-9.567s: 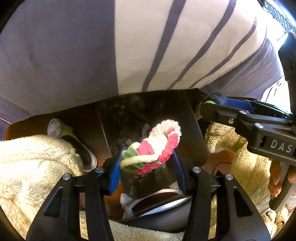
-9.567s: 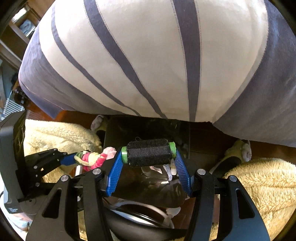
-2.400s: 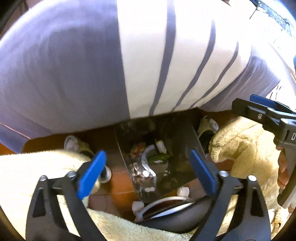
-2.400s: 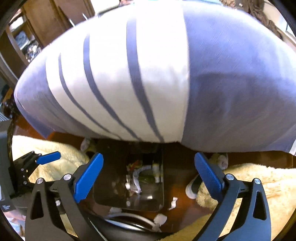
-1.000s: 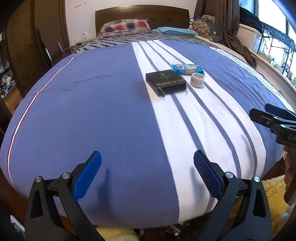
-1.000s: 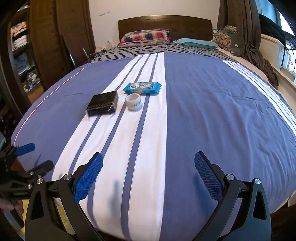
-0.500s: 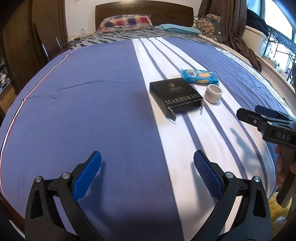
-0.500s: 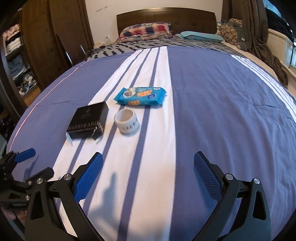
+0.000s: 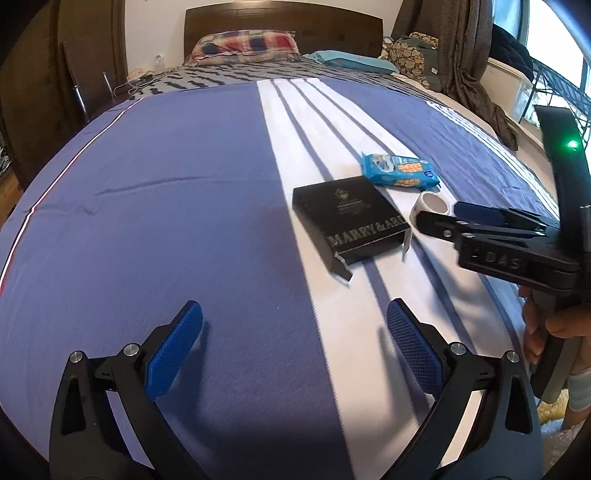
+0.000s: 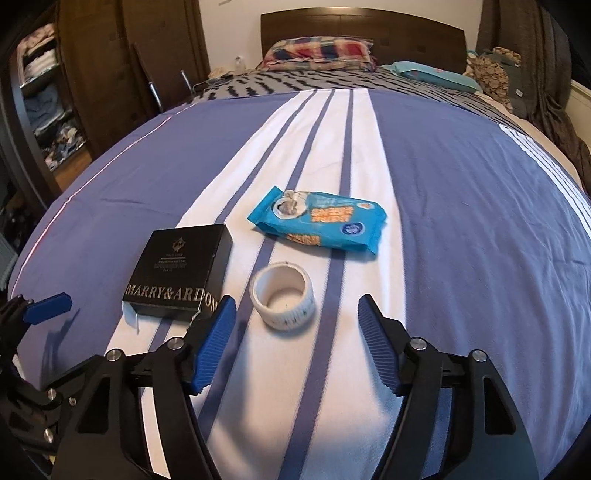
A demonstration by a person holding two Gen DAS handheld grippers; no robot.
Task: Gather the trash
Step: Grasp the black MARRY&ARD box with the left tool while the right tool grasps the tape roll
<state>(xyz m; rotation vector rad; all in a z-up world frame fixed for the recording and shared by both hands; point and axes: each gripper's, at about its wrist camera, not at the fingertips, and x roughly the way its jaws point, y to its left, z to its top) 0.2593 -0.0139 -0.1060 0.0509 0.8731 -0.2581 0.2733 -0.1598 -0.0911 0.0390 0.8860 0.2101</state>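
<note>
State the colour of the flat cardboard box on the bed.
Black flat cardboard box with silver lettering; right wrist view.

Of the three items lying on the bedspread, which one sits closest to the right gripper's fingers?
The white tape roll, just ahead of the closing, empty right gripper. The black box lies off to its left; the blue packet lies farther up the bed.

A woven cloth bedspread (image 10: 461, 221) is covering the bed, matt, with fine creases. The black box (image 10: 181, 266) is looking like smooth cardboard with a slight sheen, its end flap torn. The blue wipes packet (image 10: 325, 221) is showing glossy, crinkled plastic film. The white tape roll (image 10: 284, 295) is looking papery and matt. The headboard (image 10: 362, 26) is showing dark polished wood.
</note>
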